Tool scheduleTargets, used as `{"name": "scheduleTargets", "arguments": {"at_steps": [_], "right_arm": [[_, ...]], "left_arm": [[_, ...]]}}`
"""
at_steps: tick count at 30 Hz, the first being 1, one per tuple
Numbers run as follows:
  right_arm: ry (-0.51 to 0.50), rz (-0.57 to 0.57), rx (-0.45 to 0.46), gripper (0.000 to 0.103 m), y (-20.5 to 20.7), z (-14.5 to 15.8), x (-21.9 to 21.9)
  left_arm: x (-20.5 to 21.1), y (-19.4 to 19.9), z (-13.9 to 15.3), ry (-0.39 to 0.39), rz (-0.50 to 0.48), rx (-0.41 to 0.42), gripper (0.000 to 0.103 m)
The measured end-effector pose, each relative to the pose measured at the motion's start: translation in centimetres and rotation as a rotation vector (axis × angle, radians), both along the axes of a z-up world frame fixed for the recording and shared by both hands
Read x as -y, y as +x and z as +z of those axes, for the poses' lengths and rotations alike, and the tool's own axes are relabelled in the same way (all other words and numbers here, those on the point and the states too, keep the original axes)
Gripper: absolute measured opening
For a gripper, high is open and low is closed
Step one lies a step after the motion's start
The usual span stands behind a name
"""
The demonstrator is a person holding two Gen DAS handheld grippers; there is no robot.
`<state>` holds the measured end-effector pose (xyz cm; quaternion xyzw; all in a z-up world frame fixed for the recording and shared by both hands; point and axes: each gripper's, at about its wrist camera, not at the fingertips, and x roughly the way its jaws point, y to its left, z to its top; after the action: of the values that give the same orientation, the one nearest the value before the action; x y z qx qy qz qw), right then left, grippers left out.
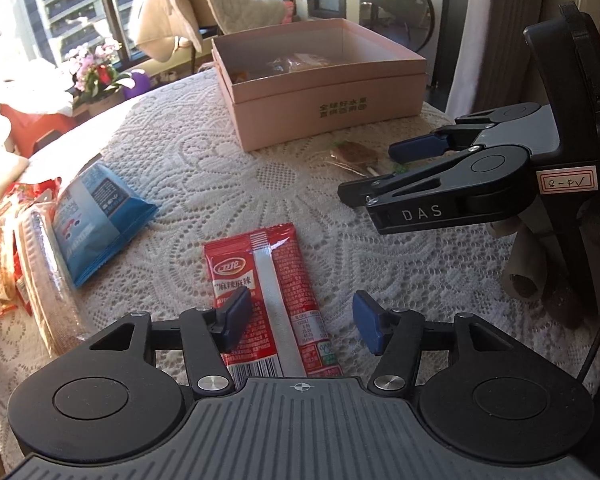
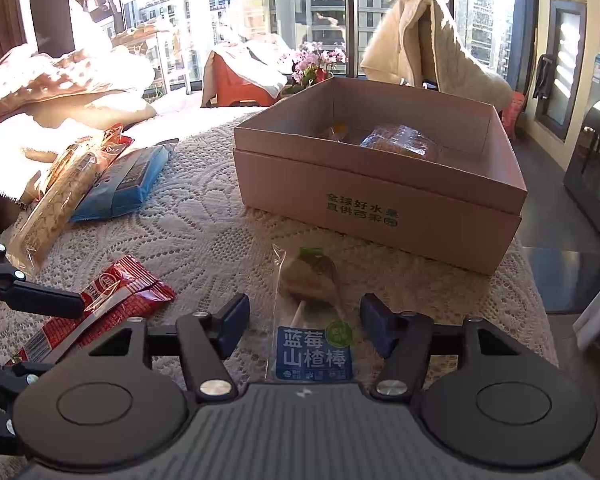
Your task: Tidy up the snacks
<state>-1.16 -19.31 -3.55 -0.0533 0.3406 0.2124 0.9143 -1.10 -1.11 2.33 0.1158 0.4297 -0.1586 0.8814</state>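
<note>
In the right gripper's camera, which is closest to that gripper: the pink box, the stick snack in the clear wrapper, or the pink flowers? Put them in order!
1. Stick snack in the clear wrapper: between the right gripper fingers.
2. Pink box: behind it, slightly right.
3. Pink flowers: far back by the window.

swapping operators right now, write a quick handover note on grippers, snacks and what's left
Left gripper: open, empty, straddling the flat red foil snack packet on the white lace tablecloth.
Right gripper: open, empty, over the clear-wrapped hawthorn stick with blue label.
Done: a few wrapped snacks already lie in the open pink cardboard box.
Left: both of these, plus the blue snack bag and long clear biscuit sleeve.
</note>
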Motion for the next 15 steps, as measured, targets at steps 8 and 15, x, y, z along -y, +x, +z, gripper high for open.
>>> {"name": "scheduleTargets", "arguments": {"at_steps": [8, 15], "right_arm": [[-0.008, -0.016, -0.002, 0.076, 0.1, -0.1, 0.0], [-0.011, -0.016, 0.000, 0.076, 0.0, -0.1, 0.0]], "left_arm": [[-0.6, 0.2, 0.0, 0.010, 0.039, 0.017, 0.061], [-2.0, 1.0, -0.2, -0.007, 0.099, 0.003, 0.065]]}}
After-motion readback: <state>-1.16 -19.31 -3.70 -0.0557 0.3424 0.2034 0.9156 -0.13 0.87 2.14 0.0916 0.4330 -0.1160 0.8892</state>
